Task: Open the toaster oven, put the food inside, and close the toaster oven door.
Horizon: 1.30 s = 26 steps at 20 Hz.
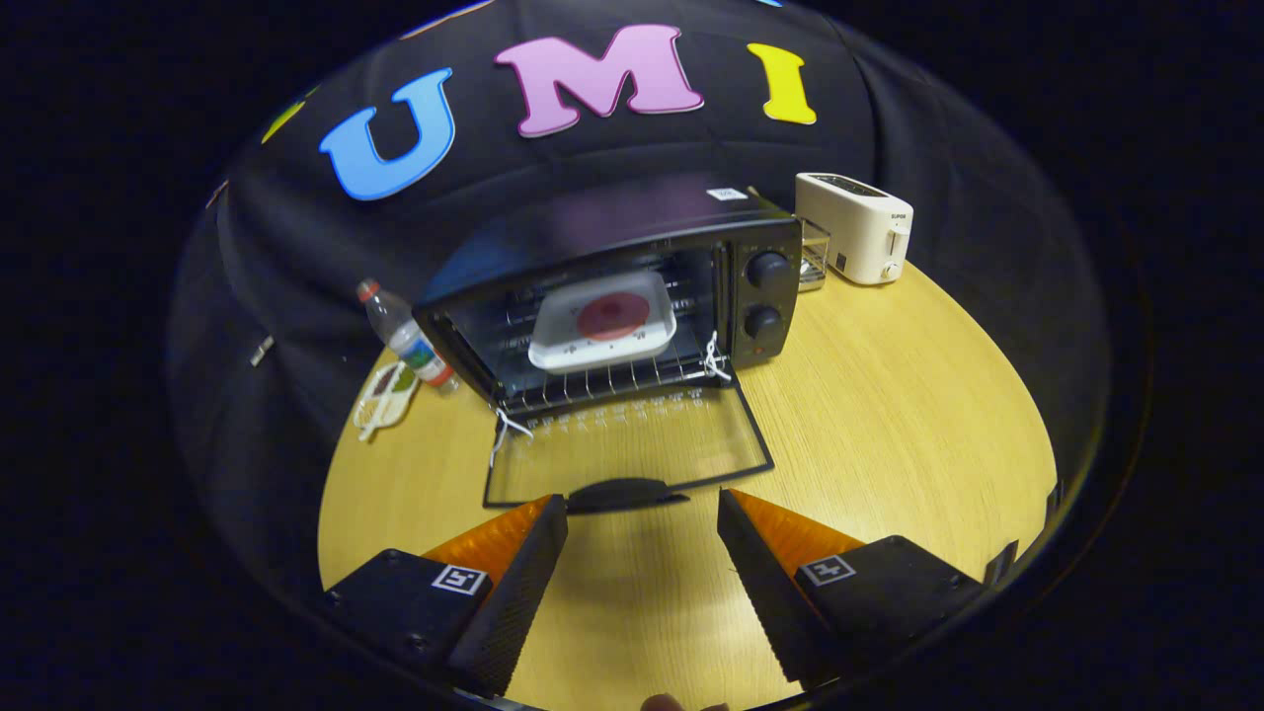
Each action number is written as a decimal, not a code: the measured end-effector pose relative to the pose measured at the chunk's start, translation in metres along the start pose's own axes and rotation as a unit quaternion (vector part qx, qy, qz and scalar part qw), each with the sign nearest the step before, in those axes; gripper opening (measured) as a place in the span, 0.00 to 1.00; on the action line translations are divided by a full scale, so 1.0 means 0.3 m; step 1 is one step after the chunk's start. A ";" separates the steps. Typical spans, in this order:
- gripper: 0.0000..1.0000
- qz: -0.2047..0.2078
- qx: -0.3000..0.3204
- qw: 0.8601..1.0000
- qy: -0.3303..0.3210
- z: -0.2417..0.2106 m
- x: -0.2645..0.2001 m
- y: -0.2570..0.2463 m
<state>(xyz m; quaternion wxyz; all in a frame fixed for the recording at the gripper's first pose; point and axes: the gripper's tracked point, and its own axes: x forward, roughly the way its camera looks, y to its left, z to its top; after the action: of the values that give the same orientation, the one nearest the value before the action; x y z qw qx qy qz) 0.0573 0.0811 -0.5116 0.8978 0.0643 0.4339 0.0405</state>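
Sitting at the centre of the frame on a round wooden table (889, 425), the black oven (632, 296) has its glass door (632, 454) folded down flat toward the camera, hinged at the lower front edge. The door's dark handle (627, 494) lies at its near edge, just ahead of the fingertips and between them. Inside, on the wire rack (602, 380), rests a white tray (602, 334) with a round reddish piece of food (613, 316) on it. Two black knobs (767, 294) stand one above the other on the oven's right panel. White string is tied at both lower corners of the opening.

The gripper (642, 518) shows in the lower middle of the frame, its fingers spread wide and holding nothing; the orange-and-black finger on each side flanks the handle without touching it.

A white toaster (854, 227) stands at the upper right, behind the oven, with a small clear box (813, 255) between the two. Left of the oven a plastic bottle (405, 336) with a red cap leans, and just below it lies a flat pale packet (383, 397). Nothing lies on the table between the fingers and the door.
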 end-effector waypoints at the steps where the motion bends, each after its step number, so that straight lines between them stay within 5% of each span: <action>1: 0.99 -0.001 -0.009 1.000 0.011 -0.024 0.016 0.006; 18: 1.00 -0.044 -0.021 0.993 0.104 -0.172 0.334 0.044; 26: 0.99 -0.051 -0.066 0.994 0.074 -0.146 0.324 0.043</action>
<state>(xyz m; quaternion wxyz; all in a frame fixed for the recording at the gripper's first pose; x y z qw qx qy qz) 0.0831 0.1098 -0.6119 0.8662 -0.0206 0.4985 0.0277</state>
